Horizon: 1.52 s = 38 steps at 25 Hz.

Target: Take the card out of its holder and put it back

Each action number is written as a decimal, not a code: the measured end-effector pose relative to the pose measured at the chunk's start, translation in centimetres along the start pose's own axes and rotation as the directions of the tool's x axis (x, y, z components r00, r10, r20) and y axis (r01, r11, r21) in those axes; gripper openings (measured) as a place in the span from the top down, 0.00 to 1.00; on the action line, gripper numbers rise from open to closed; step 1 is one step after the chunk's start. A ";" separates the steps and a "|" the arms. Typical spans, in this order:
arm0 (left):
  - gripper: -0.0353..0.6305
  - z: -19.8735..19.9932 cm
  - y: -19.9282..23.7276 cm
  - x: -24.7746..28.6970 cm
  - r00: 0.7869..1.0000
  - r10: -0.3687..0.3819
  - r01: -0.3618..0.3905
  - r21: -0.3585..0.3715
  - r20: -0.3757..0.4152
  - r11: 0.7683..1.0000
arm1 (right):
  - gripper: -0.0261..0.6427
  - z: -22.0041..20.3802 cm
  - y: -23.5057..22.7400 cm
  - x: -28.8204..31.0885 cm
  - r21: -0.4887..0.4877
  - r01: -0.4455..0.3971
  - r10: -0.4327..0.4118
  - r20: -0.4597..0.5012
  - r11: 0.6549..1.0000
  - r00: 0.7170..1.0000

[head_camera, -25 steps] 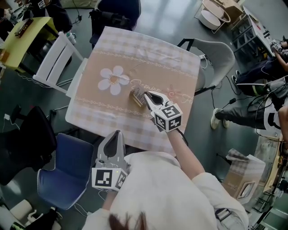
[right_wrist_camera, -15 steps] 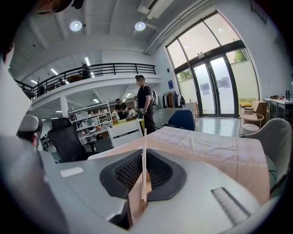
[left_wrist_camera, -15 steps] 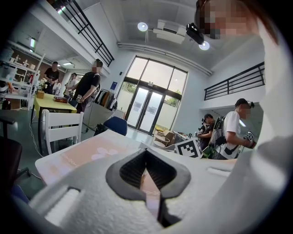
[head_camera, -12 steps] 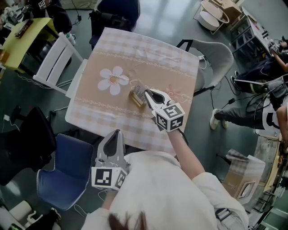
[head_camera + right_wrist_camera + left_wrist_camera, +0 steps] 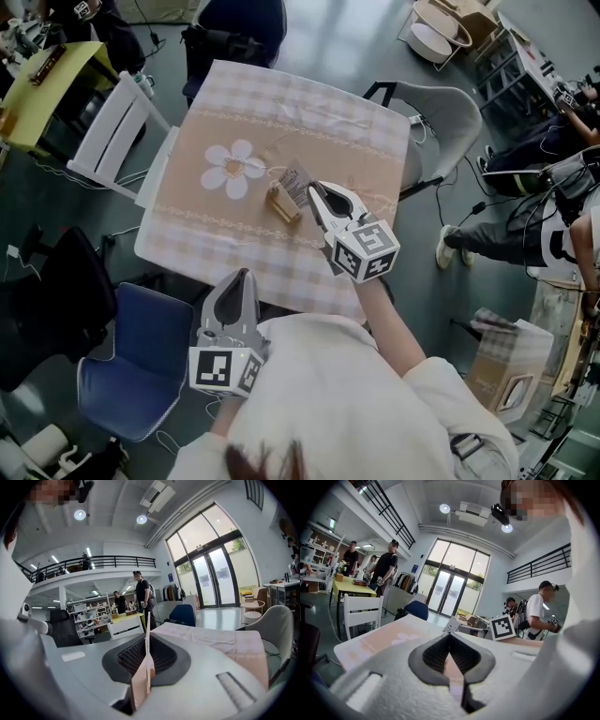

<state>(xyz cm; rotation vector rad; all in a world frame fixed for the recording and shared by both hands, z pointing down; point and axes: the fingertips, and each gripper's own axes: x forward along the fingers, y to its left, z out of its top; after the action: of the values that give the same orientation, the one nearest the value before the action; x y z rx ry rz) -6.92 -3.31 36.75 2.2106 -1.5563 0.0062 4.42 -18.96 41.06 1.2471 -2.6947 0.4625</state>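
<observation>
A small wooden card holder lies on the pink checked tablecloth, just right of its white flower print. My right gripper is shut on the grey-white card, which hangs just above and to the right of the holder, clear of it. In the right gripper view the card stands edge-on between the closed pads. My left gripper hovers at the table's near edge, jaws together and holding nothing. From the left gripper view, the card and the right gripper's marker cube show beyond its tips.
A white chair stands at the table's left, a blue chair at its near left corner, a grey chair at its right. A yellow table lies far left. People sit and stand around the room.
The right gripper has risen and drawn back slightly with the card, which has come up out of the wooden holder. The left gripper has stayed put.
</observation>
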 end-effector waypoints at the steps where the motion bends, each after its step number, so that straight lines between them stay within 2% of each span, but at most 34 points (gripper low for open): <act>1: 0.95 0.0 0.0 0.0 1.000 -0.002 0.002 0.000 0.001 1.000 | 0.94 0.7 0.2 -0.4 0.003 0.001 -0.001 0.018 1.000 1.000; 12: 0.95 0.3 -0.1 0.1 1.000 -0.015 0.015 0.005 0.005 1.000 | 0.94 7.5 2.9 -6.1 0.015 -0.011 0.007 0.201 1.000 0.980; 18: 0.95 0.2 -0.2 0.2 1.000 -0.031 0.031 0.011 0.002 0.999 | 0.94 8.0 2.5 -11.0 0.008 0.088 -0.087 0.268 0.996 0.959; 23: 0.95 0.2 -0.1 0.4 0.999 -0.038 0.038 0.013 0.001 0.999 | 0.94 6.4 2.1 -14.3 0.033 0.154 -0.157 0.264 0.987 0.952; 27: 0.95 -0.2 -0.9 0.6 0.997 -0.073 0.074 0.015 -0.024 0.997 | 0.94 4.9 2.7 -16.9 0.049 0.198 -0.204 0.239 0.979 0.949; 38: 0.95 -0.1 -0.7 0.0 0.999 -0.046 0.047 0.042 -0.006 0.998 | 0.94 3.0 4.9 -16.5 0.025 0.141 -0.143 0.221 0.990 0.965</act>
<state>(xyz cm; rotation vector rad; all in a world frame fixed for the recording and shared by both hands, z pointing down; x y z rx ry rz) -6.24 -3.07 36.63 2.2770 -1.5149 0.0303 11.37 -5.05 33.07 1.5692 -2.7554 0.3356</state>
